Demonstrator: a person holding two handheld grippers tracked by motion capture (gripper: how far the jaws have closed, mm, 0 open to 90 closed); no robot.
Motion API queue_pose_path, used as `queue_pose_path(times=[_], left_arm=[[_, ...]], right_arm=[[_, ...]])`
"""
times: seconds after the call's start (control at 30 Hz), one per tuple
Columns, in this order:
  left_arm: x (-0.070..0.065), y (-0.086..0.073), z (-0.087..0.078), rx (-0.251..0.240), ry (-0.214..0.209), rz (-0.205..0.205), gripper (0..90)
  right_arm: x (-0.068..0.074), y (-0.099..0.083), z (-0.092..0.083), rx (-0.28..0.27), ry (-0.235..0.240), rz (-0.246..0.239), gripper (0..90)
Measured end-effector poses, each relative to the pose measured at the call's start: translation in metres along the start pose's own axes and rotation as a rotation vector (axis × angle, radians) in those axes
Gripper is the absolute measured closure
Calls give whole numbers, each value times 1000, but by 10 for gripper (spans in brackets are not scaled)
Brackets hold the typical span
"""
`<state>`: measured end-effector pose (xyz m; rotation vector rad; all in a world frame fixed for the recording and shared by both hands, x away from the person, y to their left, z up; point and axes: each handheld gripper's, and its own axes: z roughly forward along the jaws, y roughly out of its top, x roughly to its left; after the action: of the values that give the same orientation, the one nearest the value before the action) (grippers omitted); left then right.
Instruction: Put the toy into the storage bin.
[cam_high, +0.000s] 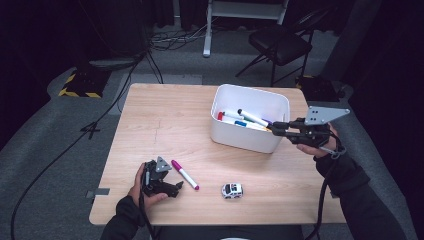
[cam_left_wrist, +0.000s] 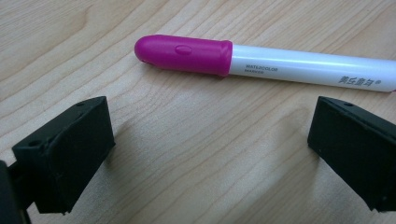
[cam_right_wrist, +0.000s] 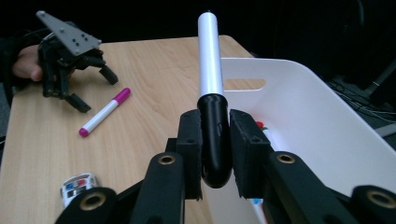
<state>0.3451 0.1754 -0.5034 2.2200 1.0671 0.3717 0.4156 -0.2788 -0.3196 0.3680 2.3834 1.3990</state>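
Note:
My right gripper (cam_high: 278, 129) hangs over the right rim of the white bin (cam_high: 227, 95). It is shut on a white marker with a black cap (cam_right_wrist: 209, 70), and the pads (cam_right_wrist: 191, 140) press on the cap from both sides. Several markers (cam_high: 251, 117) lie inside the bin. A white marker with a magenta cap (cam_high: 184, 174) lies on the table near the front left. My left gripper (cam_high: 175, 187) rests on the table just left of it. Its jaws stand open (cam_left_wrist: 205, 154) with bare wood between them, and the magenta-capped marker (cam_left_wrist: 261, 63) lies just beyond the fingertips.
A small white toy car (cam_high: 232, 190) stands near the front edge of the wooden table (cam_high: 165, 120), right of the magenta marker. A black folding chair (cam_high: 280, 42) and floor cables lie beyond the table's far edge.

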Motion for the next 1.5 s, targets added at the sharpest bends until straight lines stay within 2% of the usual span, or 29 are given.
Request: queue_pose_path(times=[0.03,0.23,0.4,0.43,0.5,0.7,0.87,1.03,1.07,1.1,1.2,1.37,1.43,1.47,1.5], left_arm=[[0,0,0,0,0,0,5],[0,0,0,0,0,0,5],[0,0,0,3,0,3,6],[0,0,0,3,0,3,5],[0,0,0,0,0,0,6],[0,0,0,0,0,0,5],[0,0,0,0,0,0,5],[0,0,0,0,0,0,5],[0,0,0,0,0,0,5],[0,0,0,0,0,0,5],[0,0,0,0,0,0,6],[0,0,0,0,0,0,5],[0,0,0,0,0,0,5],[0,0,0,0,0,0,5],[0,0,0,0,0,0,6]], right_arm=[[-10,4,0,7,-22,11,753],[-30,7,12,44,-48,39,754],[-45,1,27,97,-78,63,753],[-48,-1,30,109,-71,76,753],[-53,-5,37,153,-81,65,753],[-67,-16,46,238,-85,90,753],[-73,-23,47,321,-86,99,753],[-76,-28,46,367,-82,100,753],[-75,-29,46,372,-80,115,753],[-76,-30,46,386,-84,100,753],[-77,-32,46,416,-67,101,753],[-77,-35,44,428,-58,99,753],[-76,-37,43,443,-59,121,752],[-77,-38,43,440,-49,111,751],[-76,-37,42,436,-44,122,750]])
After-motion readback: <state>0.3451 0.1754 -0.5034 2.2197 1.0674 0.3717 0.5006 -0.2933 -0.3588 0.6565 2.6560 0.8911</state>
